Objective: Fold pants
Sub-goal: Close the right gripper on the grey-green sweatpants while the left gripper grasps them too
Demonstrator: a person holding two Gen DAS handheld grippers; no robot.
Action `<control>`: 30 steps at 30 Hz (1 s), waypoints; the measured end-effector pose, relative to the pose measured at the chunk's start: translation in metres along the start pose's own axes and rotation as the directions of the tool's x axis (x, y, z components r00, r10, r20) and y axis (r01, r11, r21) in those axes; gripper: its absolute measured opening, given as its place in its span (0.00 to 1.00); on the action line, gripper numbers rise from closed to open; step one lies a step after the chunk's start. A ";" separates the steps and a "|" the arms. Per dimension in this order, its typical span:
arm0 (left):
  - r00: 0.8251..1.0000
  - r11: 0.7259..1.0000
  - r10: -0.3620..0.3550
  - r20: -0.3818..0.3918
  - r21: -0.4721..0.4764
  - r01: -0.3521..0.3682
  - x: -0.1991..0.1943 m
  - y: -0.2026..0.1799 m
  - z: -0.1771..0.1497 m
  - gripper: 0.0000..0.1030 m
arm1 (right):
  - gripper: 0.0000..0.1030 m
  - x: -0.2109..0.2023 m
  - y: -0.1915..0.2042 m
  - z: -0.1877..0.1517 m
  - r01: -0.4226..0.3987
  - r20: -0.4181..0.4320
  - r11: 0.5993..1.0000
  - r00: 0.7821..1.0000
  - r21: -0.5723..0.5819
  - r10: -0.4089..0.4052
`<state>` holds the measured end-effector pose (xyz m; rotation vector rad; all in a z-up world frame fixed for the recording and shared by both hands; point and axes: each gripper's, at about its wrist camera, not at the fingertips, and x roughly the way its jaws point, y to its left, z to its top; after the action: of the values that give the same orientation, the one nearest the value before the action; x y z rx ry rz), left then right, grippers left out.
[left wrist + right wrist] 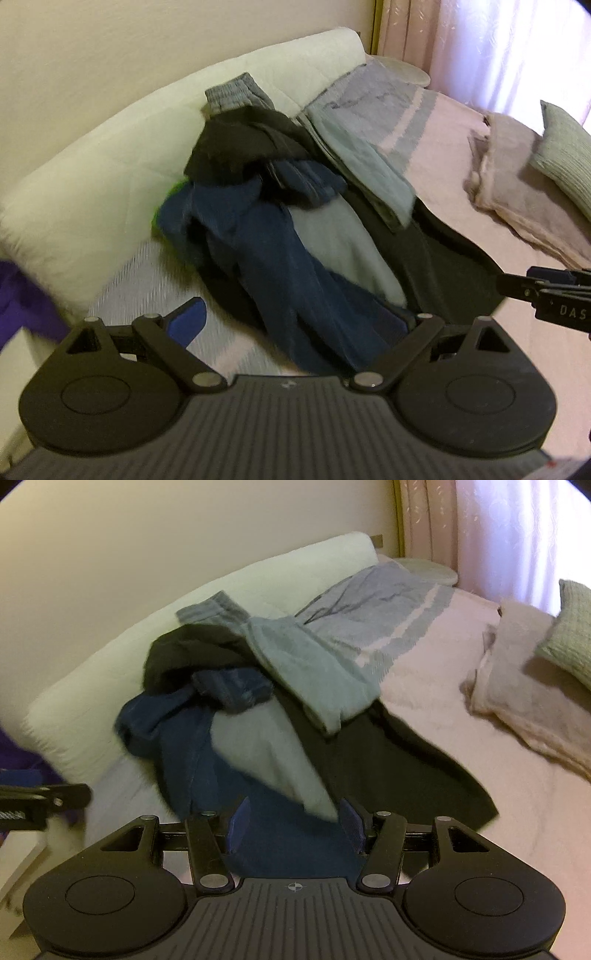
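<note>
A heap of clothes lies on the bed against a long white cushion [110,166]. Navy pants [280,258] [184,746] trail from the heap toward me, with a black garment [240,147] and pale grey-green pants [362,147] on top. My left gripper [297,325] stands wide open over the navy leg. Its left blue pad [188,321] shows, while cloth hides the right one. My right gripper [295,829] is about half open, and navy cloth fills the gap between its pads [238,827]. Grey cloth [273,753] drapes onto its right finger. Everything is motion blurred.
The pink bed sheet [461,184] stretches to the right. On it lie a folded beige blanket [517,192] and a green pillow [565,147]. A purple cloth [22,302] sits at the far left. Behind are a wall and pink curtains [498,535].
</note>
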<state>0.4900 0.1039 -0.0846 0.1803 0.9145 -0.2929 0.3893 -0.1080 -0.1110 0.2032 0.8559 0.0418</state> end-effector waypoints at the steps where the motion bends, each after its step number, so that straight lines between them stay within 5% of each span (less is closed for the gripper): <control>1: 1.000 1.000 -0.008 0.009 0.002 0.008 0.014 0.009 0.013 0.91 | 0.50 0.012 0.001 0.008 0.015 0.004 1.000 1.000 -0.001 -0.015; 16: 0.993 0.998 -0.060 0.106 0.010 0.059 0.184 0.084 0.197 0.88 | 0.50 0.214 0.006 0.124 0.087 0.062 0.996 0.994 -0.036 -0.085; 26: 0.995 1.000 -0.020 0.099 -0.017 0.021 0.261 0.118 0.249 0.87 | 0.50 0.334 0.029 0.139 0.095 0.001 0.973 0.995 -0.212 -0.097; 28: 0.996 0.999 -0.018 0.090 -0.031 0.021 0.273 0.127 0.257 0.87 | 0.07 0.343 0.031 0.137 0.121 0.043 0.959 0.993 -0.257 -0.113; 30: 0.996 0.999 -0.020 0.082 -0.045 0.024 0.286 0.135 0.264 0.87 | 0.06 0.334 0.024 0.141 0.111 0.088 0.968 0.992 -0.224 -0.093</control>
<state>0.8965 0.1088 -0.1512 0.1150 0.8419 -0.2973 0.7157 -0.0673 -0.2654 -0.0557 0.7764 0.0359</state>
